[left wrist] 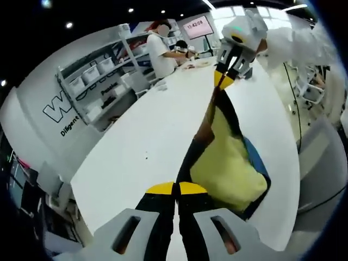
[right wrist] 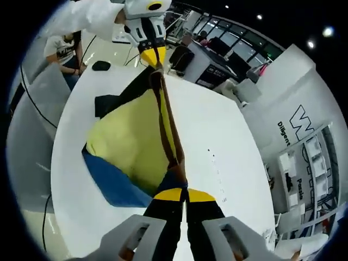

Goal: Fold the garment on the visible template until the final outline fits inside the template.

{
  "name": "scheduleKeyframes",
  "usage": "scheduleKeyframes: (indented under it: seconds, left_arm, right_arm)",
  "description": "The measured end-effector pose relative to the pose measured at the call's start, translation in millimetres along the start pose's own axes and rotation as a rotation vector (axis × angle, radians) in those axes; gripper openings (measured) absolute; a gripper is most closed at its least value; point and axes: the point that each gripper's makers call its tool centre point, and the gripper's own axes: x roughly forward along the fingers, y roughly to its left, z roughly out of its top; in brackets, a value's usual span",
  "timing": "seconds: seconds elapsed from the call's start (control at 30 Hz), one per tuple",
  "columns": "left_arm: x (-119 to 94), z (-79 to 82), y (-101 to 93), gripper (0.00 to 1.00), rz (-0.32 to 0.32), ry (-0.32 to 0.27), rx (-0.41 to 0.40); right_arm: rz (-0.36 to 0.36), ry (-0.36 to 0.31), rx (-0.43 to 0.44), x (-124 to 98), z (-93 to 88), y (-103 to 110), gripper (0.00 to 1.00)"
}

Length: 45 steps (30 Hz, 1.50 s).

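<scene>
A yellow garment with black and brown trim hangs stretched in a line between my two grippers above the white table. My left gripper is shut on one end of its edge. At the far end, my right gripper pinches the other end. In the right gripper view, my right gripper is shut on the garment, and the left gripper holds the far end. A blue template lies on the table under the sagging cloth, its edge peeking out.
White shelves with bins stand beyond the table's left side. A person works at the table's far end. A grey chair sits at the right. A small black object lies near the table's edge; another person sits behind it.
</scene>
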Motion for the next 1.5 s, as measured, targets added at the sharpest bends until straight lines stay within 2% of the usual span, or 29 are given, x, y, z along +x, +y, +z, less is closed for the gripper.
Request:
scheduleKeyframes:
  seconds: [0.17,0.37,0.67,1.0,1.17,1.33,1.5]
  left_arm:
    - [23,-9.6,7.0,0.0,-0.039,0.003,-0.061]
    - [43,-18.3,18.3,0.0,-0.063,0.008,-0.119]
    - [80,-39.4,35.5,0.0,-0.035,0.035,-0.176]
    - [120,-68.4,36.1,0.0,-0.065,0.083,-0.293]
    - [139,-81.9,44.5,0.0,-0.045,0.105,-0.357]
    - [154,-92.0,45.8,0.0,-0.04,0.129,-0.376]
    - [170,-110.8,39.4,0.0,-0.045,0.178,-0.407]
  right_arm:
    - [0.022,0.017,0.024,20,-11.1,-4,0.0]
    - [0.015,0.029,0.044,41,-18.7,-13,0.0]
    - [-0.021,0.065,0.074,86,-34.1,-22,0.0]
    - [-0.011,0.101,0.11,122,-54.8,-22,0.0]
    - [0.006,0.115,0.139,146,-62.5,-20,0.0]
    - [0.015,0.137,0.16,166,-73.3,-17,0.0]
    - [0.027,0.151,0.175,181,-80.5,-12,0.0]
